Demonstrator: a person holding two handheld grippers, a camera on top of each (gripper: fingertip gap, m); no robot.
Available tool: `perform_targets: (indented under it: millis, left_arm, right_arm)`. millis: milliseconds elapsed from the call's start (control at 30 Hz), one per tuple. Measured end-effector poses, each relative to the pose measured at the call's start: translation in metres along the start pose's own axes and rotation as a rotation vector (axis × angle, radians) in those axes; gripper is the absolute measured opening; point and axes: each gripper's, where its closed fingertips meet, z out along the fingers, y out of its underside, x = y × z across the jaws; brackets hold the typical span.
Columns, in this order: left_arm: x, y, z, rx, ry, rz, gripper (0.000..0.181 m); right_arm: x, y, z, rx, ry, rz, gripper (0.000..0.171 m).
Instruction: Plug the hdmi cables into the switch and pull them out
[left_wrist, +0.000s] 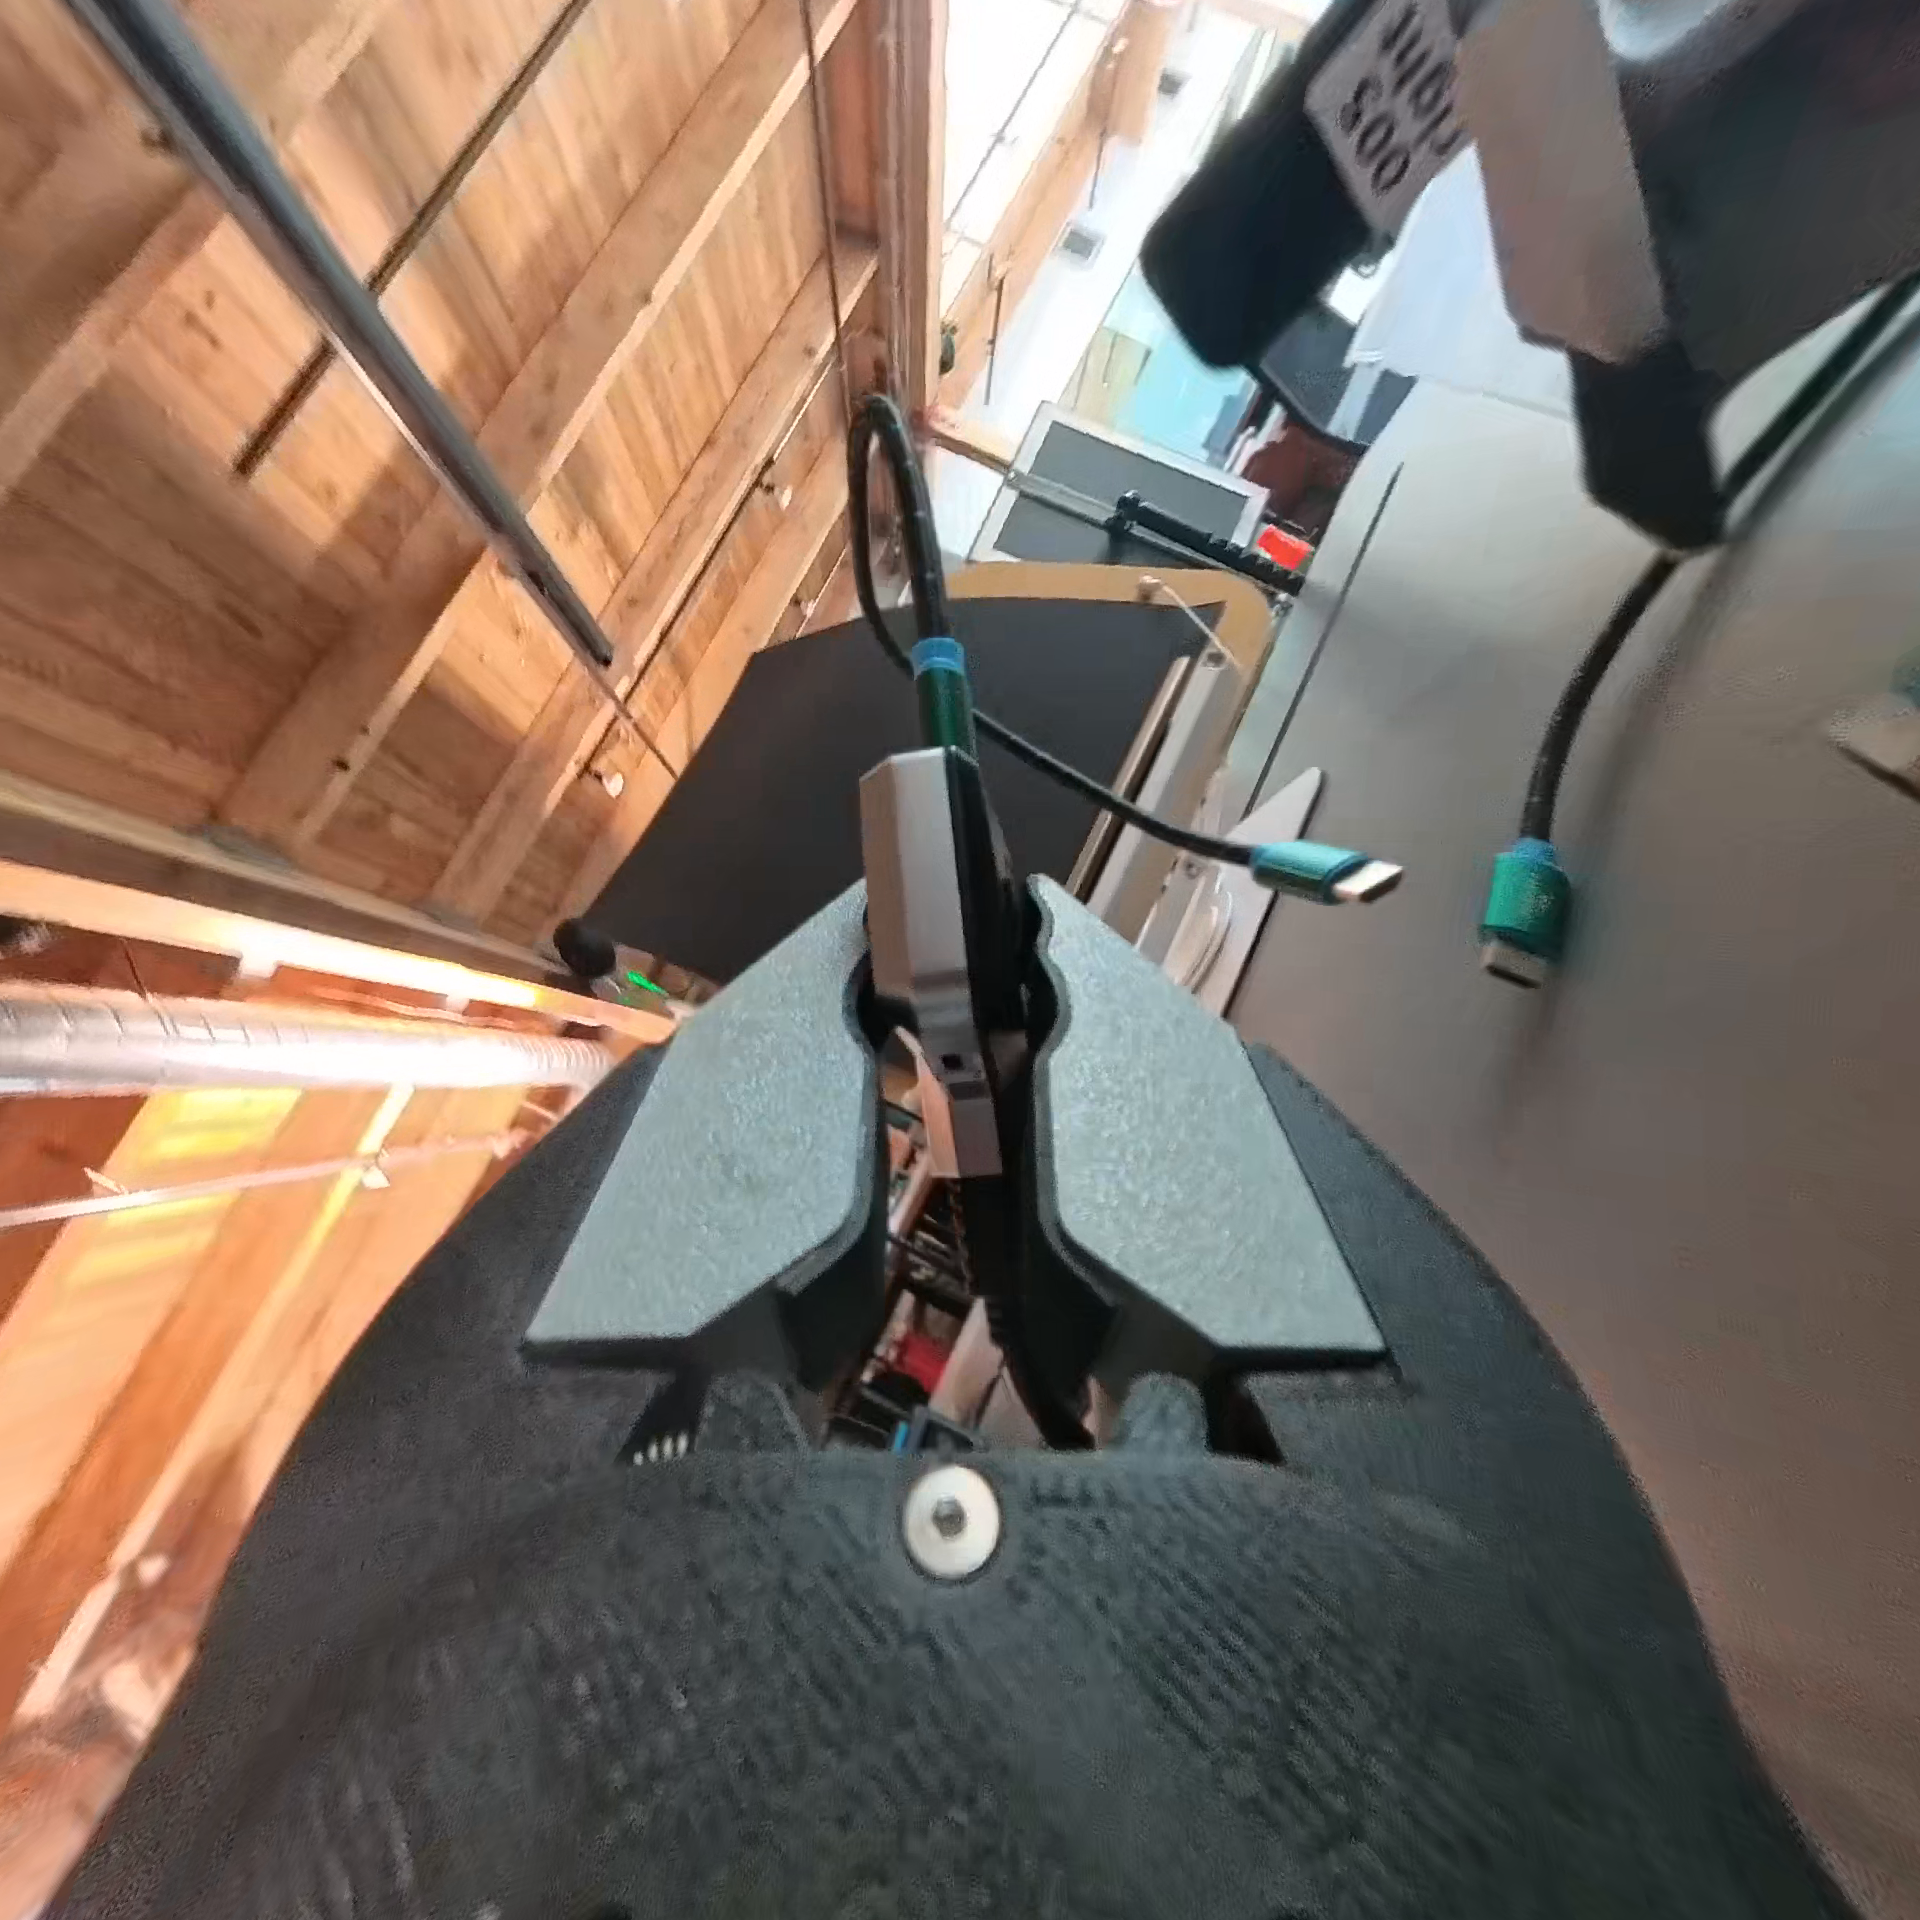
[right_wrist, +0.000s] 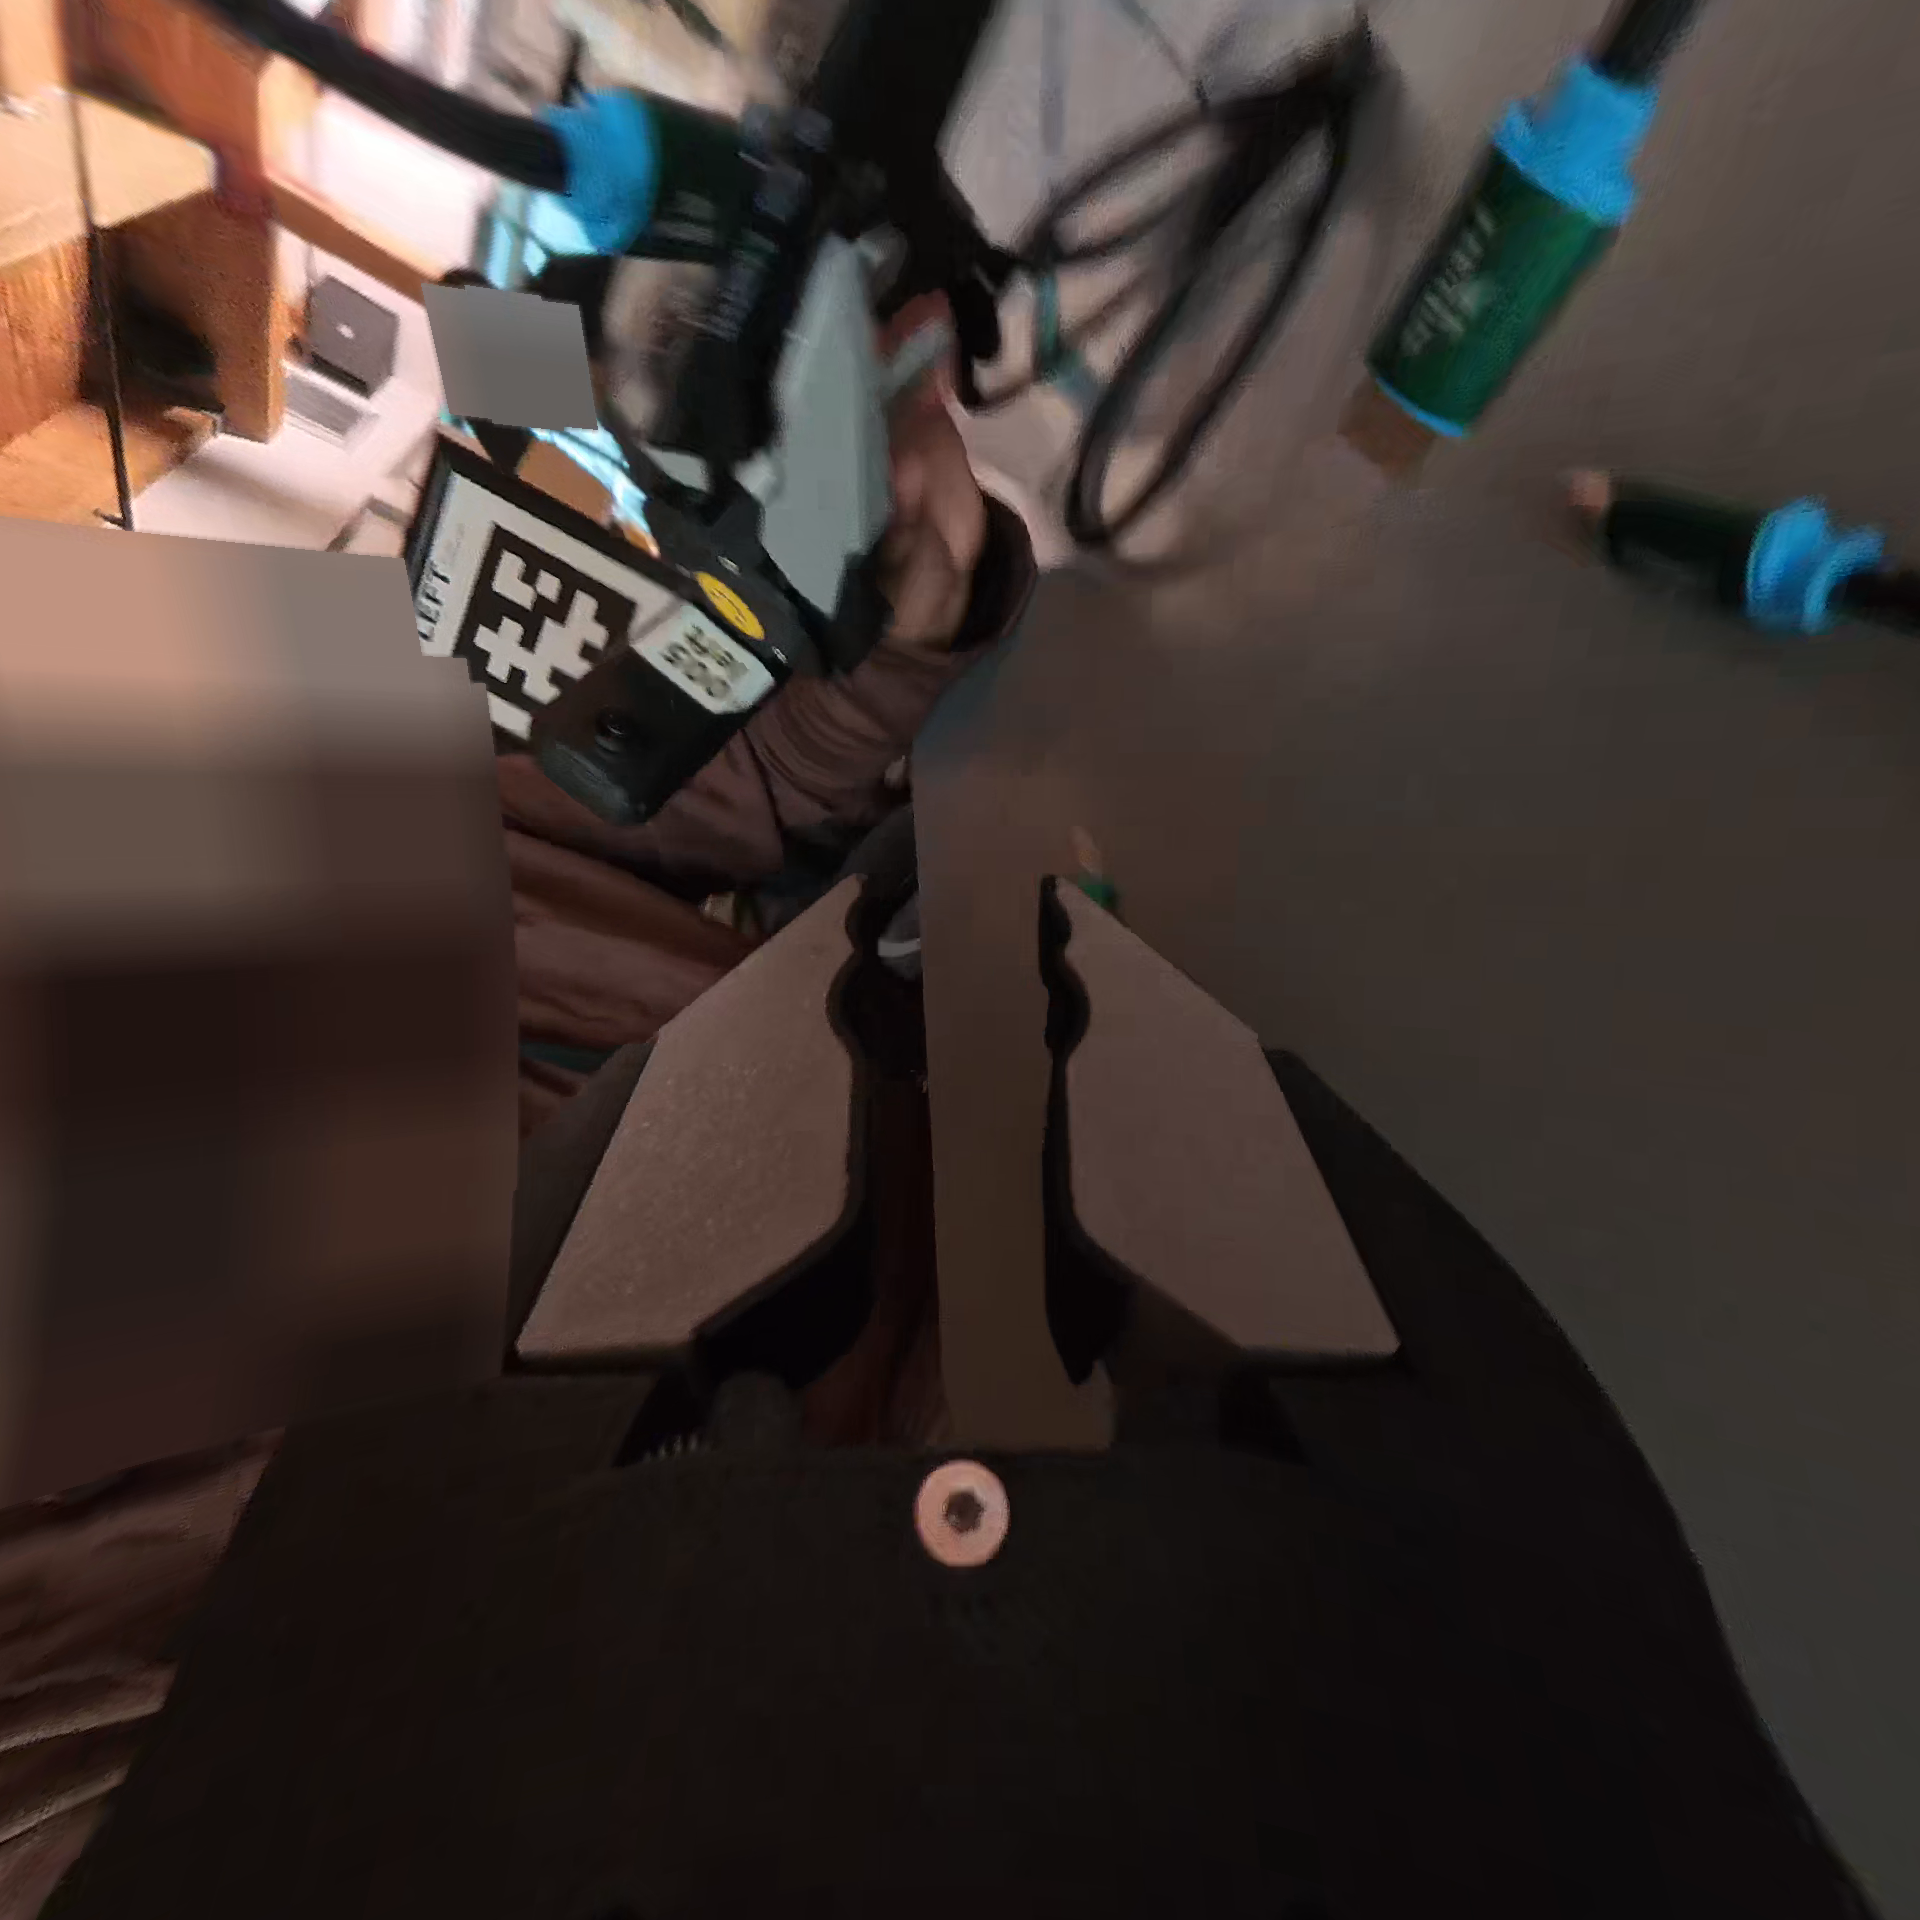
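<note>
Switch (left_wrist: 920, 914) is clamped upright in the left hand-held gripper (left_wrist: 951, 935), one cable plugged at twelve o'clock; a loose plug (right_wrist: 1486, 270) lies at one o'clock of the right hand-held gripper (right_wrist: 951, 914), whose fingers stand apart, empty.

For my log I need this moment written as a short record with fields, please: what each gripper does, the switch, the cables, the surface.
left gripper: shut on the small silver-grey metal HDMI switch box, lifted off the table
cable in switch: one black braided cable with a green, blue-banded plug at its far end
free plugs: two green plugs, one hanging, one lying on the table
right gripper: open, holds nothing
surface: dark grey table
</note>
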Motion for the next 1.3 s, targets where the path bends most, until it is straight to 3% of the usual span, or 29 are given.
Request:
perform_targets:
  millis: [33,100,333,667,833,933,1033,1133,1300]
  left_arm:
    - [-0.003,0.003,0.001,-0.014,-0.008,-0.032,0.021]
    - [-0.005,0.009,0.003,-0.036,-0.007,-0.072,0.021]
    - [0.010,0.014,0.004,-0.045,0.072,-0.100,0.021]
    - [0.002,0.026,0.005,-0.083,0.076,-0.196,0.022]
    - [0.008,0.034,0.008,-0.106,0.115,-0.243,0.022]
    - [0.014,0.038,0.010,-0.128,0.153,-0.272,0.022]
    - [0.022,0.042,0.011,-0.158,0.203,-0.302,0.022]
    - [0.027,0.047,0.013,-0.195,0.255,-0.370,0.022]
    - [0.032,0.045,0.019,-0.214,0.318,-0.404,0.021]
  right_arm:
    - [-0.009,-0.010,-0.002,0.065,-0.007,-0.077,0.028]
    - [-0.018,-0.022,-0.003,0.156,0.054,-0.214,0.023]
    - [0.038,-0.051,-0.034,0.149,0.529,-0.347,0.040]
    - [0.121,-0.057,-0.039,-0.157,0.889,-0.594,0.046]
    - [0.124,-0.056,-0.024,-0.231,0.785,-0.617,0.040]
    - [0.125,-0.057,-0.016,-0.229,0.706,-0.588,0.018]
    - [0.122,-0.058,-0.013,-0.215,0.690,-0.618,0.013]
    - [0.103,-0.062,-0.022,-0.190,0.839,-0.839,0.010]
    - [0.046,-0.082,-0.036,-0.044,1.290,-1.284,0.005]
